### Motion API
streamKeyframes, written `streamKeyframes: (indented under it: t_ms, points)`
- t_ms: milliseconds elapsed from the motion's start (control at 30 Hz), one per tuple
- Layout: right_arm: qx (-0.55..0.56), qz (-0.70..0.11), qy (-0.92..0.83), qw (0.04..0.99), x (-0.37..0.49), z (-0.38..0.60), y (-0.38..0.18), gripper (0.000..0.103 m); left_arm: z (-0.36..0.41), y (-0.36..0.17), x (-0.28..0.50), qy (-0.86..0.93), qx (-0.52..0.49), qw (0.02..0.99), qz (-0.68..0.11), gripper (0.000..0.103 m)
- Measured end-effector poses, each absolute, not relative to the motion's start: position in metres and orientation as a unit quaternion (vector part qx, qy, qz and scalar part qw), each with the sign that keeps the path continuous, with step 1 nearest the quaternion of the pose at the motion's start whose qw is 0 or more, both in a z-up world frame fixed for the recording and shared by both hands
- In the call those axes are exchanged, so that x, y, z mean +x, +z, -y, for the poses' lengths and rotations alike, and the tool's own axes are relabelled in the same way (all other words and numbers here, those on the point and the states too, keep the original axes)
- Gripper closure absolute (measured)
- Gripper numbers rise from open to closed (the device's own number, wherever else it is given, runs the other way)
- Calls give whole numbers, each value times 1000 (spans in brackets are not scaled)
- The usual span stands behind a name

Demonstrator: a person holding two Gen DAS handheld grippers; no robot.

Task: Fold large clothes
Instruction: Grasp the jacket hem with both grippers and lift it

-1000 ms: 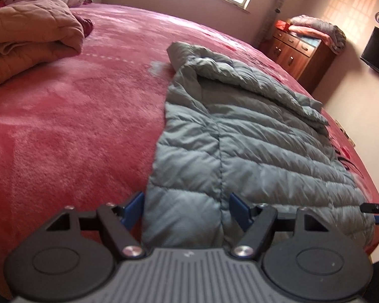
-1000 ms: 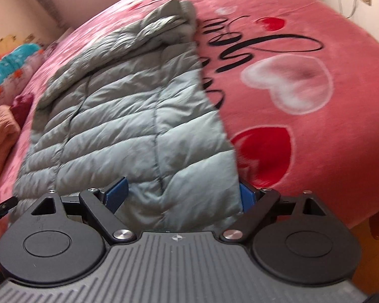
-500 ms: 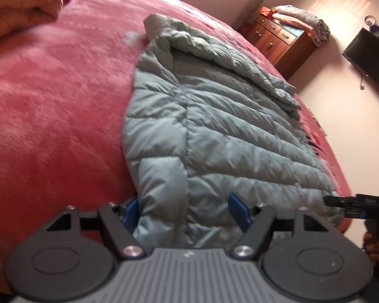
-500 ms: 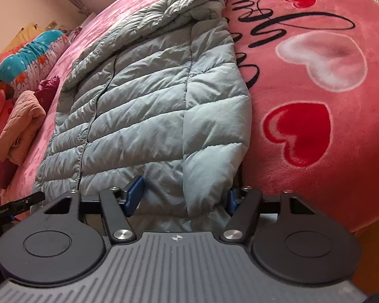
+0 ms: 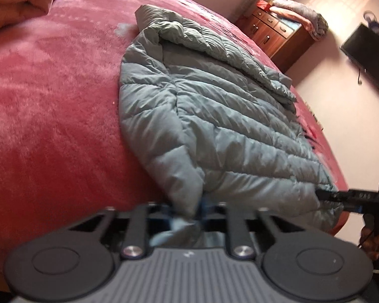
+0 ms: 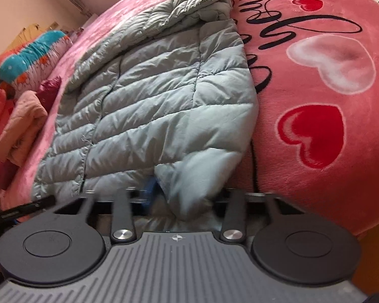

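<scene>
A grey-green quilted puffer jacket [image 5: 227,126] lies spread flat on the pink plush bed [image 5: 50,101], hood end far away. My left gripper [image 5: 189,214] is at the jacket's near left hem corner. Its jaws are closing and pinch a fold of the hem. In the right wrist view the same jacket [image 6: 151,101] fills the middle. My right gripper [image 6: 187,197] is at the near right hem corner, jaws closing with the bunched corner squeezed between them. The right gripper [image 5: 351,198] also shows at the hem in the left wrist view.
A folded peach blanket [image 5: 17,2] lies at the far left of the bed. A wooden dresser [image 5: 273,32] and a wall TV [image 5: 369,55] stand beyond the bed. A colourful quilt [image 6: 32,58] and more folded bedding [image 6: 22,131] sit left of the jacket. The bed cover [image 6: 315,189] carries hearts and lettering.
Both grippers went from wide open around the hem corners to closed down on them. The fabric at each corner now bunches up between the jaws. Both views tilted a little further down.
</scene>
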State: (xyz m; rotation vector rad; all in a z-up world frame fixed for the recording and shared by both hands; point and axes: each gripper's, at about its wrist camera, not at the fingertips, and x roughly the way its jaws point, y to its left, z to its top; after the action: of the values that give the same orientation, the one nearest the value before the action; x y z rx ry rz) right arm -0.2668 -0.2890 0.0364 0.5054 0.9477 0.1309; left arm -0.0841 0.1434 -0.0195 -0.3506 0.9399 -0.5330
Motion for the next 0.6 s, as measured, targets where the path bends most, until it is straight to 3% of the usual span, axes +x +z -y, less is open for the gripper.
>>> streamKeyframes:
  t_ms: [67, 167, 600]
  points:
    - [242, -444, 63, 860, -270, 289, 39, 76, -143, -16, -85, -253, -172, 843, -443, 97]
    - [249, -429, 65, 866, -274, 284, 45, 82, -141, -6, -91, -262, -176, 847, -429, 99]
    - [413, -323, 133, 841, -316, 298, 69, 88, -185, 55, -122, -312, -271, 846, -337, 100]
